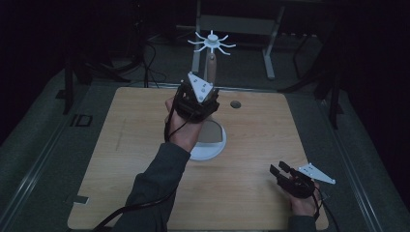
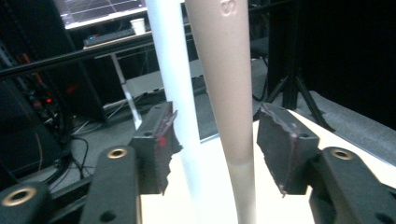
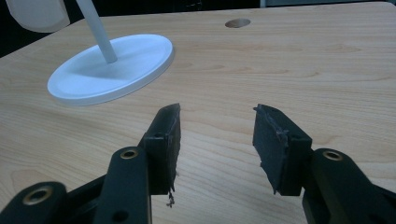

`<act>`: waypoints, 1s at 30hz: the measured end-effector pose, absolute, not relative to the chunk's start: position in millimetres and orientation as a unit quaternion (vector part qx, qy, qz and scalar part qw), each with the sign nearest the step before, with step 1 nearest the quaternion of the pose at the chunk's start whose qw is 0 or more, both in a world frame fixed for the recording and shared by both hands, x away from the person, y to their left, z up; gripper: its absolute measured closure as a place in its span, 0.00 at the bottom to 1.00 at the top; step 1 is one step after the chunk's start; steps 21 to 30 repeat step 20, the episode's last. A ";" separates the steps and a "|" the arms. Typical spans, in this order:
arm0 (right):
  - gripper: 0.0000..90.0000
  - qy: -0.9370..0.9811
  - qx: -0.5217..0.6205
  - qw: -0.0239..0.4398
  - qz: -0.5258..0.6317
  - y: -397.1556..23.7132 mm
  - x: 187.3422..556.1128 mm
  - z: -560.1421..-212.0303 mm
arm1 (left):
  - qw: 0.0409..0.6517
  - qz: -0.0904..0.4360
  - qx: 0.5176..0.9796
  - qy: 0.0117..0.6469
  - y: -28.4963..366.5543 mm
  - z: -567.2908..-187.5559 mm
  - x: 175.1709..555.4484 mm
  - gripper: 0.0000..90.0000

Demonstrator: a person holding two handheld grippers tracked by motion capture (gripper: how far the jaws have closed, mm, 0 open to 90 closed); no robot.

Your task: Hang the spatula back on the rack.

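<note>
A white stand rises from a round base (image 1: 215, 150) to a ring of hooks (image 1: 212, 42). A tan utensil (image 1: 211, 67) hangs from it, its broad end low over the base (image 3: 37, 14). My left gripper (image 1: 208, 92) is raised at the stand, open. Its two pads stand on either side of the white pole (image 2: 175, 93) and the tan handle (image 2: 229, 84), and a gap shows between the handle and the right pad. My right gripper (image 1: 279, 170) is low over the table's front right, open, with bare wood between its pads (image 3: 217, 135).
The wooden table (image 1: 145, 145) has a round hole (image 1: 235, 104) behind the stand's base (image 3: 112, 70). A piece of tape (image 1: 80, 199) sits at the front left edge. Dark floor, cables and a metal frame (image 1: 268, 53) lie beyond the far edge.
</note>
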State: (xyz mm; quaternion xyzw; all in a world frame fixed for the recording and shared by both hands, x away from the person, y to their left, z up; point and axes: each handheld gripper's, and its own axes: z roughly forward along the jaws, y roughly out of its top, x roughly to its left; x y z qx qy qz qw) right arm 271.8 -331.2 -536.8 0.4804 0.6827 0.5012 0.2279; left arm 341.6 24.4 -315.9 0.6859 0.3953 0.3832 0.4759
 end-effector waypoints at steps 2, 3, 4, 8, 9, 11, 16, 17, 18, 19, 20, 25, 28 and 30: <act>0.56 0.683 0.480 0.228 0.501 -331.2 271.8 -537.0 | 0.478 0.380 0.688 0.392 25.1 -315.2 339.9 0.45; 0.56 0.683 0.480 0.228 0.501 -331.2 271.7 -537.0 | 0.481 0.376 0.689 0.391 25.4 -314.9 339.4 0.45; 0.56 0.683 0.480 0.228 0.501 -331.1 271.7 -537.0 | 0.483 0.373 0.690 0.390 25.8 -314.8 339.0 0.43; 0.56 0.683 0.481 0.229 0.500 -331.3 271.3 -537.0 | 0.496 0.360 0.691 0.384 29.0 -315.7 338.8 0.41; 0.56 0.683 0.481 0.230 0.499 -331.5 271.2 -536.9 | 0.499 0.354 0.692 0.382 29.9 -316.4 338.8 0.41; 0.55 0.682 0.482 0.230 0.499 -331.9 271.0 -536.9 | 0.506 0.346 0.694 0.378 31.8 -317.8 338.5 0.41; 0.55 0.681 0.483 0.231 0.499 -332.6 270.6 -536.9 | 0.522 0.326 0.697 0.367 37.1 -324.2 334.5 0.41; 0.55 0.681 0.483 0.231 0.499 -332.7 270.5 -536.9 | 0.527 0.319 0.697 0.368 38.4 -326.1 333.6 0.41; 0.55 0.681 0.484 0.231 0.499 -332.8 270.4 -536.8 | 0.529 0.312 0.699 0.367 40.7 -327.9 332.8 0.41; 0.54 0.681 0.484 0.232 0.499 -332.9 270.3 -536.8 | 0.532 0.305 0.701 0.365 43.2 -330.0 332.1 0.41; 0.54 0.680 0.484 0.233 0.498 -332.9 270.3 -536.8 | 0.536 0.296 0.703 0.362 46.6 -333.3 330.9 0.42; 0.54 0.680 0.484 0.233 0.498 -332.9 270.3 -536.8 | 0.536 0.296 0.703 0.362 46.6 -333.3 330.9 0.42; 0.54 0.680 0.484 0.233 0.498 -332.9 270.3 -536.8 | 0.536 0.296 0.703 0.362 46.6 -333.3 330.9 0.42; 0.54 0.680 0.484 0.233 0.498 -332.9 270.3 -536.8 | 0.536 0.296 0.703 0.362 46.6 -333.3 330.9 0.42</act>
